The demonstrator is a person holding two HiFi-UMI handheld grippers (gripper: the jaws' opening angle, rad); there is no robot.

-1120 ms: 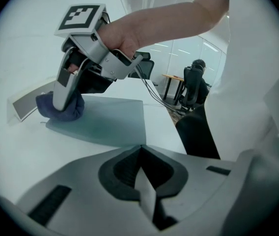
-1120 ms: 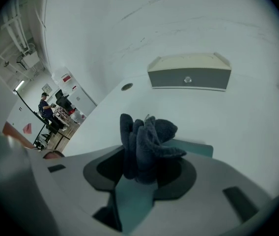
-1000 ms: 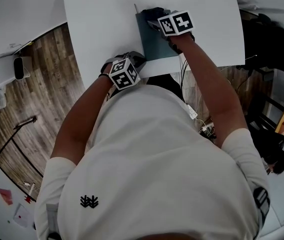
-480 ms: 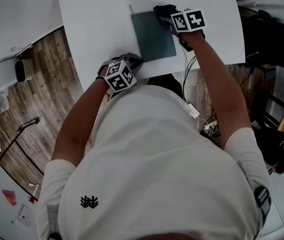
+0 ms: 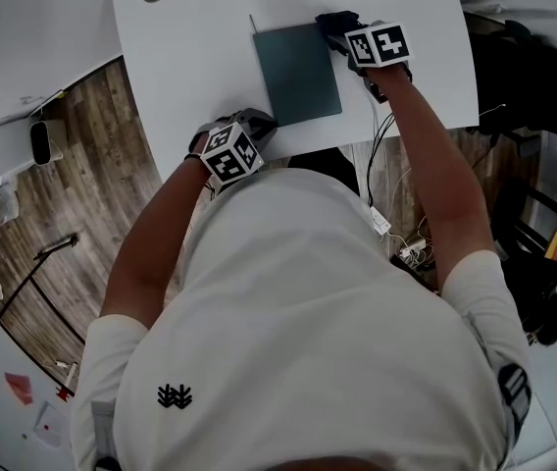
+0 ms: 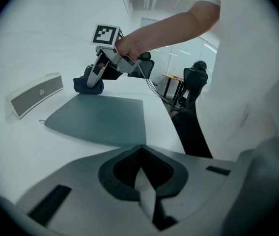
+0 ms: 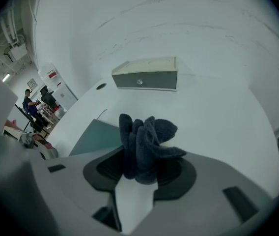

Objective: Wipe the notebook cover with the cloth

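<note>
Right tongs (image 7: 139, 168) are clamped on the bunched dark cloth (image 7: 147, 139), which is down at the far right corner of the teal notebook (image 5: 296, 73). Left tongs (image 6: 142, 151) are pinched together with nothing in them, sitting at the near edge of the white desk (image 5: 190, 57), just left of the notebook's near corner. The notebook lies flat, and a grey box (image 7: 147, 75) stands beyond it.

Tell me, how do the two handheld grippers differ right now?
The right gripper is shut on the dark cloth; the left gripper is shut on nothing. The right one is by the far right corner of the notebook; the left one sits near the front edge of the table. Both carry a marker cube.
</note>
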